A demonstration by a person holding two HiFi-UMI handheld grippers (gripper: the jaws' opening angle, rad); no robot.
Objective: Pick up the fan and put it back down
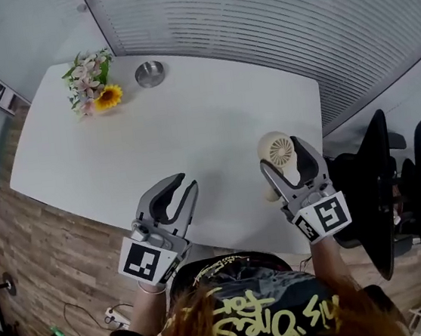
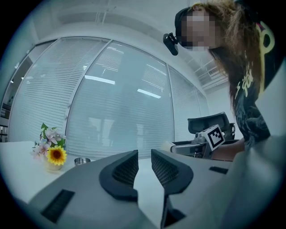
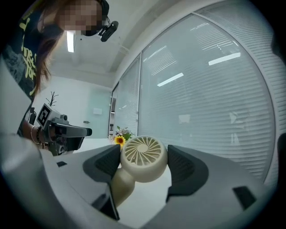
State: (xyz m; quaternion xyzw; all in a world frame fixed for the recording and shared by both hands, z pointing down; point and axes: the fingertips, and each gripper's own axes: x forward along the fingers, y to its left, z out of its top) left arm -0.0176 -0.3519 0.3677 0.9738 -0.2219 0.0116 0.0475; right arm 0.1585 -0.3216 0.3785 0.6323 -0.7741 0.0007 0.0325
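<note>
**Surface and room:** white table (image 1: 189, 120) with rounded corners, on a wood-plank floor (image 1: 44, 237). Slatted blinds (image 1: 267, 12) run along the far side, and black office chairs (image 1: 383, 180) stand at the right. At the far left corner are flowers (image 1: 92, 85) with a metal bowl (image 1: 150, 73) beside them.

**Fan** (image 1: 277, 150)**:** small and cream, with a round head, a swirl grille and a short handle slanting down. It is over the table's right side.

**Right gripper** (image 1: 285, 156)**:** clenched on the fan's head.

**Left gripper** (image 1: 185, 183)**:** jaws narrowly apart, holding nothing.
</note>
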